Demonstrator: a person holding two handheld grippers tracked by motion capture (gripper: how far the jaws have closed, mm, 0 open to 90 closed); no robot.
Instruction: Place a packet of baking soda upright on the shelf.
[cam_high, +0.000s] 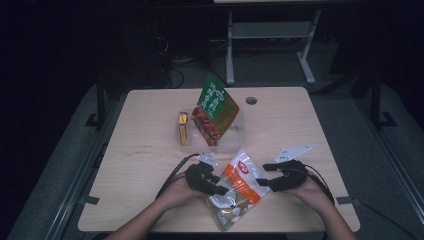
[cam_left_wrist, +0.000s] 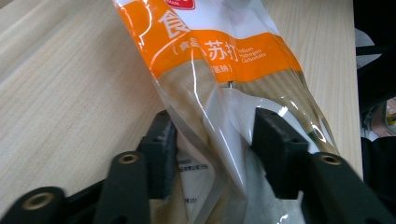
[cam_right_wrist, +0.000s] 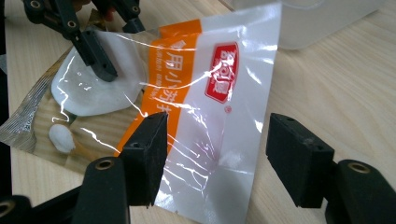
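At the table's near edge our left gripper pinches the orange-and-white bag; our right gripper stands spread around its edge, seemingly needing to close next.

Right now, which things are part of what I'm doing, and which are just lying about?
In hand:
- orange-and-white bag, held up off the table
- left gripper, closed on the bag
- right gripper, open at the bag's edge

Lying about:
- clear tub
- green-and-red packet leaning in it
- yellow box in it
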